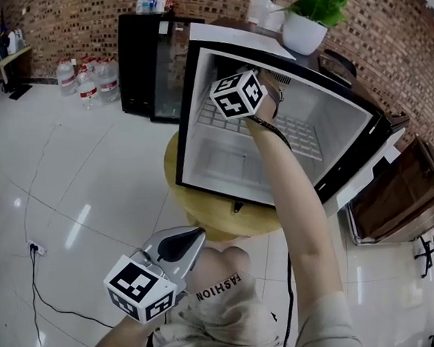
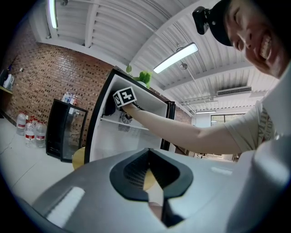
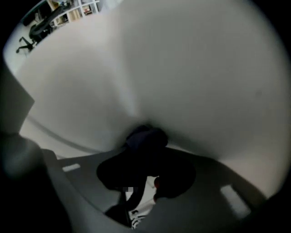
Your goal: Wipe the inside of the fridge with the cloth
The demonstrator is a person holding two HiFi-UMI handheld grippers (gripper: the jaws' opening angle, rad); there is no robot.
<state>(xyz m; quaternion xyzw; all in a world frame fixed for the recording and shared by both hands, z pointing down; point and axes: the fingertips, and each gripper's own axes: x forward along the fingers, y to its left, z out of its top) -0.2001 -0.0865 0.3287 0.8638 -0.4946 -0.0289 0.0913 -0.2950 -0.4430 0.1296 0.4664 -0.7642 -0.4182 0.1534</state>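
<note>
Inside the fridge (image 1: 332, 127), at one o'clock, my right gripper (image 3: 143, 160) is clenched on the dark cloth (image 3: 146, 137), holding it against the white wall for wiping. My left gripper (image 1: 179, 246), closed and empty, hangs clear at seven o'clock.

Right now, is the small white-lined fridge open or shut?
Open: the fridge shows its white interior and wire shelf; the right gripper reaches inside.
</note>
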